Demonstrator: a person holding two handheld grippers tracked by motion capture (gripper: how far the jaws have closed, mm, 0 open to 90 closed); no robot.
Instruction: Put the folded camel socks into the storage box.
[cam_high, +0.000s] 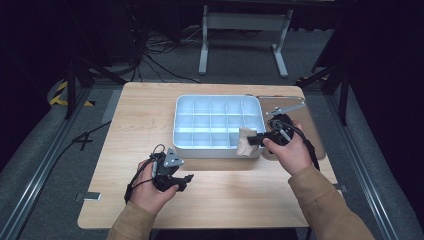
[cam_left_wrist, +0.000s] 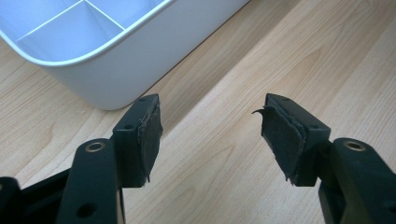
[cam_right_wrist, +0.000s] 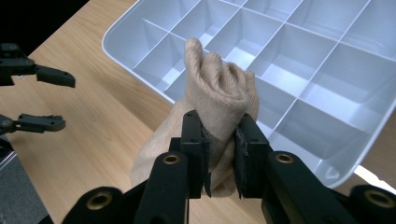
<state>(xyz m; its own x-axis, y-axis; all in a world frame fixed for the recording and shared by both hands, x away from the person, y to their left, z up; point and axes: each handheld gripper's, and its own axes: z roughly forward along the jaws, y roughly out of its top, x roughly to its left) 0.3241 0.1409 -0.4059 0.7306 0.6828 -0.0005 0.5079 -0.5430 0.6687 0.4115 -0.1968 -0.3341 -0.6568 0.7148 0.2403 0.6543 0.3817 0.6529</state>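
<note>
**Clerk:** Item one, the table?

**Checker:** Light wooden table (cam_high: 135, 125), rounded corners, standing on grey floor. Cables and a white frame lie on the floor beyond its far edge.

**Clerk:** Item two?

**Checker:** White plastic organiser tray (cam_high: 218, 150), divided into a grid of compartments, sitting right of the table's centre. Every compartment that can be seen is empty. In the left gripper view its rounded corner (cam_left_wrist: 93, 79) sits just beyond the jaw tips.

**Clerk:** Item three, the cloth piece?

**Checker:** One beige knitted sock (cam_right_wrist: 219, 102), bunched. It is pinched in the right gripper (cam_right_wrist: 219, 154) and held up at the tray's near right corner, its upper end over the rim, its lower end hanging outside the tray wall. In the high view the sock (cam_high: 246, 142) overlaps that corner. Whether it touches the rim, I cannot tell.

**Clerk:** Right gripper, condition?

**Checker:** Jaws clamped on the sock's middle, fabric squeezed between the pads. The right hand (cam_high: 290, 150) grips the handle, tan sleeve behind it.

**Clerk:** Left gripper?

**Checker:** Left gripper (cam_left_wrist: 212, 135), jaws spread wide, nothing between them, bare wood below. Pad facings are frayed at the edges. In the high view it (cam_high: 172, 177) sits near the table's front, apart from the tray, held by the left hand (cam_high: 150, 192).
</note>
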